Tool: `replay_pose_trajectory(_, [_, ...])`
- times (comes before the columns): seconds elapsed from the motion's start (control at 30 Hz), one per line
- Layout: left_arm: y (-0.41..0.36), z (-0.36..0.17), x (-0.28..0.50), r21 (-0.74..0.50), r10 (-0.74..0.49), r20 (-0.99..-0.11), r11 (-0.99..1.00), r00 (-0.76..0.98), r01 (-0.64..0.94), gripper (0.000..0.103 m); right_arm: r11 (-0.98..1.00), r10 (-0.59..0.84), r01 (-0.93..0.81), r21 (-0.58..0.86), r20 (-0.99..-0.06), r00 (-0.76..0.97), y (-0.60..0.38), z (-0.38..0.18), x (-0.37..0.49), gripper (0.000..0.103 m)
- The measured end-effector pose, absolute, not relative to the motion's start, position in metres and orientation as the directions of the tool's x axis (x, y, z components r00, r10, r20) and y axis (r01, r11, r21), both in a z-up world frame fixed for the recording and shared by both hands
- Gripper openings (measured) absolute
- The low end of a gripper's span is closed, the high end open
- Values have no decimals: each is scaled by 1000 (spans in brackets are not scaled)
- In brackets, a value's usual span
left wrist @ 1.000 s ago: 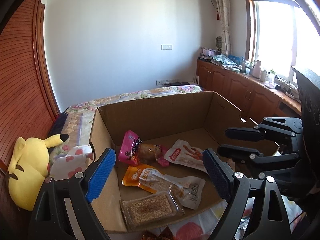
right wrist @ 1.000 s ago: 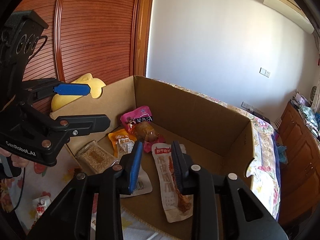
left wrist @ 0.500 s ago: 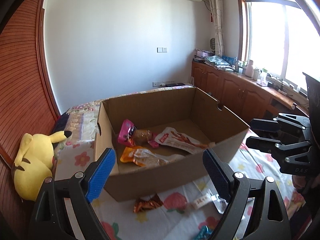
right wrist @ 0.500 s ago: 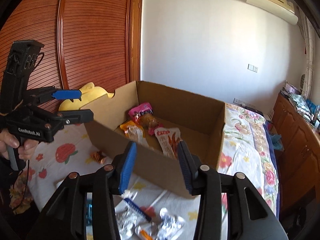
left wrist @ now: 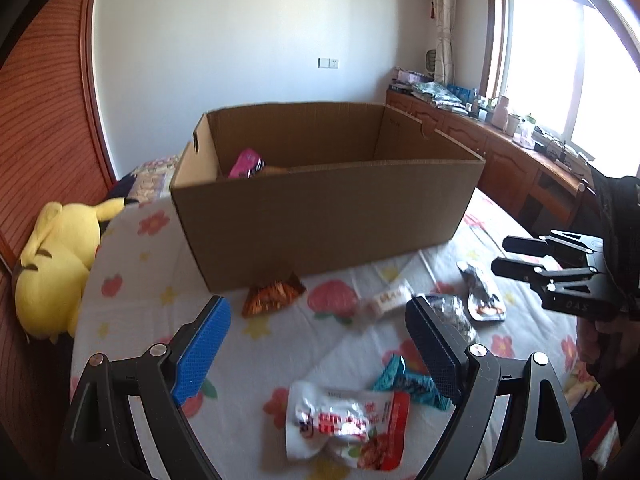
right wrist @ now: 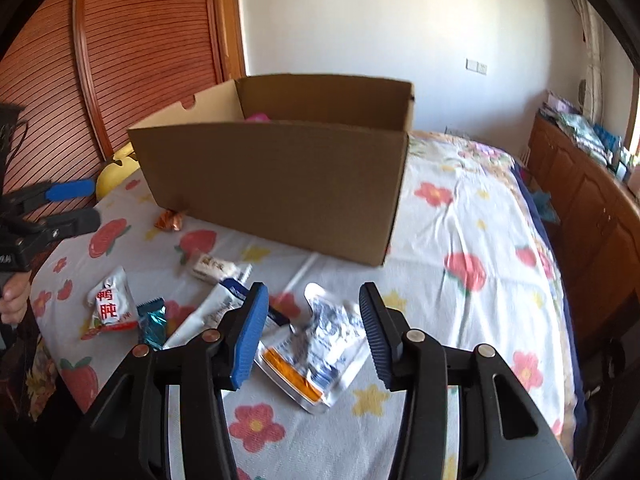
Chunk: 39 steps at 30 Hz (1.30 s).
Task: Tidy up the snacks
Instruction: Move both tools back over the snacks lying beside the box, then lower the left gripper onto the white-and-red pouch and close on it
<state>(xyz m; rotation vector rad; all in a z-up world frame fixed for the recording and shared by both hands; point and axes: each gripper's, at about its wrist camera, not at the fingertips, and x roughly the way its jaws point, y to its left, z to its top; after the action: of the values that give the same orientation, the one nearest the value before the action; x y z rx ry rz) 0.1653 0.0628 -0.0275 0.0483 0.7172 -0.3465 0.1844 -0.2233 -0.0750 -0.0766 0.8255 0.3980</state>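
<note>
While the cardboard box (left wrist: pixel 320 216) is sitting open-topped on the flowered bedsheet (right wrist: pixel 460 216), a pink packet (left wrist: pixel 245 163) is showing over its near wall from inside. Loose snacks are lying on the sheet in front of the box: one orange-brown wrapper (left wrist: pixel 272 298) touching the box's base, one small white bar (left wrist: pixel 390 298), one teal wrapper (left wrist: pixel 408 384), one white-and-red pouch with Chinese lettering (left wrist: pixel 348 426), and crumpled silver pouches (left wrist: pixel 480 294), two at least, the blur preventing a firm count. In the right wrist view a silver pouch with an orange band (right wrist: pixel 316 354) is lying just below the claw.

Left claw (left wrist: pixel 316 354) is standing wide apart and gripping nothing, hovering above the white-and-red pouch. Right claw (right wrist: pixel 310 334) is spreading its jaws, roughly half apart, with nothing pressed between the pads.

One yellow plush toy (left wrist: pixel 56 264) is lying at the bed's edge against the wooden wardrobe.
</note>
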Motion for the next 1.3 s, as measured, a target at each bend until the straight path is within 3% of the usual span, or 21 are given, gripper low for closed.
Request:
replay_pose_trajectory(0.37, [76, -50, 150, -89, -253, -704, 958, 663, 271, 90, 940, 309, -304, 154, -764, 566, -235, -102, 186, 52])
replay_pose_trajectory(0.6, [72, -60, 136, -103, -264, -712, 956, 650, 275, 90, 948, 264, -296, 113, -800, 539, -230, -113, 189, 53])
replay_pose_trajectory(0.83, [66, -71, 136, -110, -267, -730, 954, 629, 278, 90, 945, 284, -293, 143, -800, 529, -235, -118, 191, 62])
replay_pose_trajectory(1.3, [48, -97, 148, -59, -238, -766, 951, 597, 304, 90, 948, 277, -290, 133, -793, 543, -232, -119, 191, 63])
